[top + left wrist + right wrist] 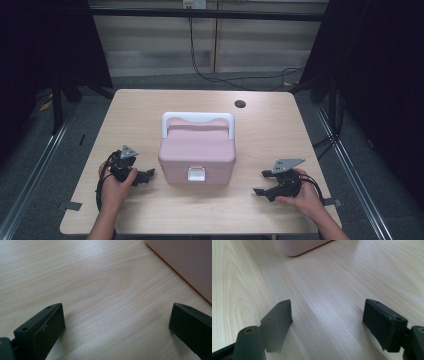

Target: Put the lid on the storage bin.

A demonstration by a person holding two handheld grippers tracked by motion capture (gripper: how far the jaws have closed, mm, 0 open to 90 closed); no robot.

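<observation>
Standing on a pale wooden table (130, 110) (dark curtains around), a pink box (196, 152) with white handle (197, 118) stays latched. Left gripper (149, 175) and right gripper (262, 183) flank it, jaws apart, empty.

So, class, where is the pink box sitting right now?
In the high view, the pink box sits mid-table, between the left gripper and right gripper.

Obstacle: closed pink plastic box with white handle (197, 155), table centre.
Free room: bare light wooden table (270, 135) on 2 flanks, front.
</observation>
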